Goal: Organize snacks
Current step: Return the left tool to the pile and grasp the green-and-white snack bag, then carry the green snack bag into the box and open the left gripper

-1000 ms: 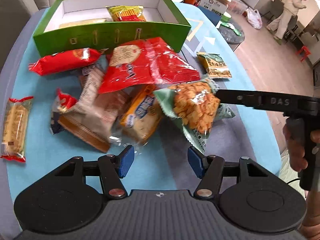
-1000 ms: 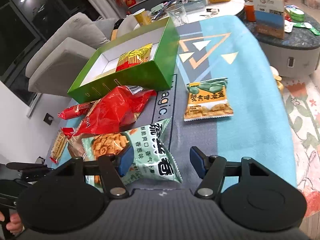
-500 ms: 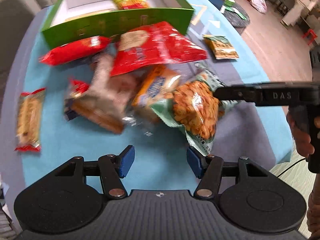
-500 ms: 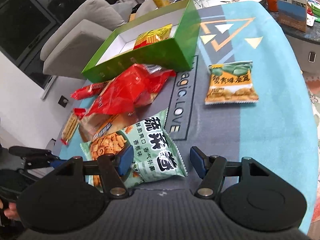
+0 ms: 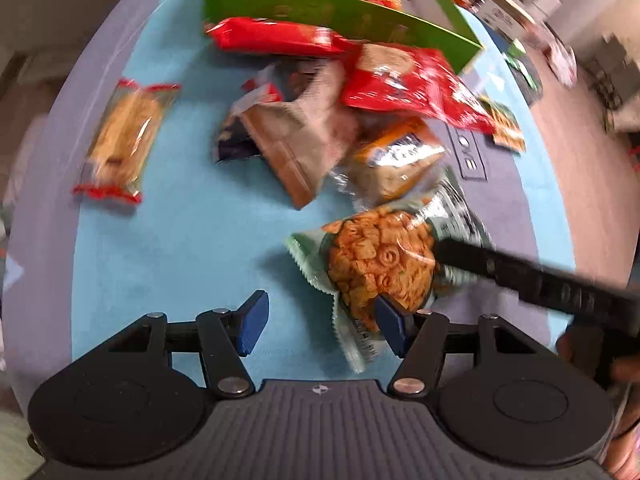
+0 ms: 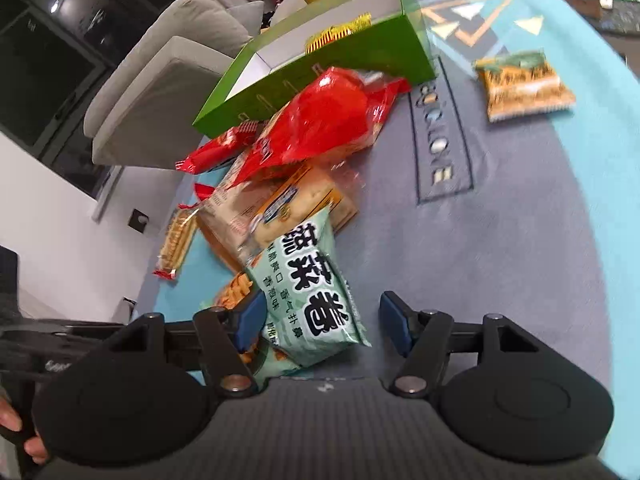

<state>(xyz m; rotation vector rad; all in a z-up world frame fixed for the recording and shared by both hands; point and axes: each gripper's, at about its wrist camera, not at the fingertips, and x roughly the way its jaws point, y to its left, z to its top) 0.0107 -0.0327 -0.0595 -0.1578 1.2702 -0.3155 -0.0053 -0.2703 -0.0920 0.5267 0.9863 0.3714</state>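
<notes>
The left claw [image 5: 322,328] stands about half open with nothing pressed between its blue pads [image 5: 252,328]; its jaws have just opened a touch further. The pale green foil bag of orange ring-shaped crackers [image 5: 380,264] lies just ahead of it and to its right. One crimped corner of the bag reaches into the gap beside the right-hand pad, and I cannot tell whether that pad touches it.

The right claw [image 6: 322,320] stands wide open. Its left pad sits against the side of the same green bag, while its right pad is clear of the bag with bare grey cloth between them, so nothing is clamped. Seen from the left wrist, one black finger of the right claw lies across the top of the bag.

Beyond the bag, further from both claws, a heap of snacks rests on the table [image 5: 180,260] with its blue and grey cloth: an orange and blue cracker pack [image 5: 396,160], a brown paper-look packet [image 5: 296,140] and a large red crinkled bag [image 5: 408,84]. A long red packet [image 5: 272,38] lies against the near wall of the open green cardboard box [image 5: 360,20] at the far end. A clear-wrapped biscuit pack with red ends [image 5: 124,136] lies alone, well off to the left claw's left. A small orange and green packet [image 6: 520,84] lies alone, far ahead of the right claw and to its right
</notes>
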